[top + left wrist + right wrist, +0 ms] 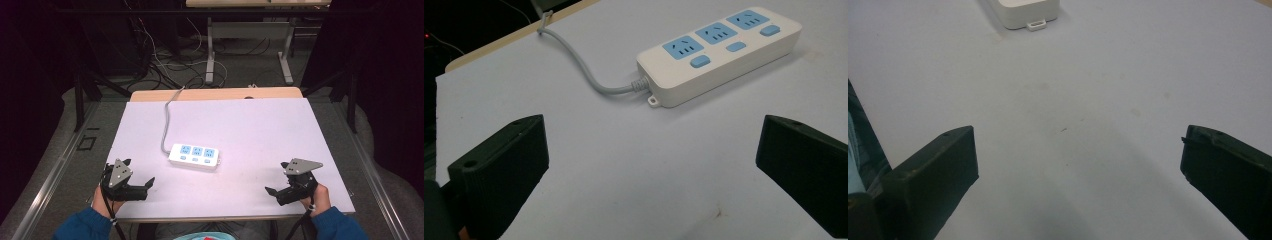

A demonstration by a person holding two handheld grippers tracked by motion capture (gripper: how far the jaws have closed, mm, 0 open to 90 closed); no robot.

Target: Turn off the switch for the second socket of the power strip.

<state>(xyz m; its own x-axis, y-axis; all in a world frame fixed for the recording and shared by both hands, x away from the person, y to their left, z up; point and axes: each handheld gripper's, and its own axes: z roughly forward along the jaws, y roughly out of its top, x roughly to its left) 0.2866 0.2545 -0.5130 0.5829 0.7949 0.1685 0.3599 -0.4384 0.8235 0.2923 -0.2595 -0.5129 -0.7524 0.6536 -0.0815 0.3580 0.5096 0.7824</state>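
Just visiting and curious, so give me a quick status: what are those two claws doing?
Left gripper and right gripper: jaws open, holding nothing. Power strip untouched between them on the table. Nothing in the way.

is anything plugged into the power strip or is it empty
Empty. All three blue sockets on the power strip are bare in the left gripper view; its own grey cable runs off toward the table's far edge.

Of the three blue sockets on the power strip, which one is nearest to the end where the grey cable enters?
The socket at the left end of the power strip in the left gripper view; the cable enters beside it.
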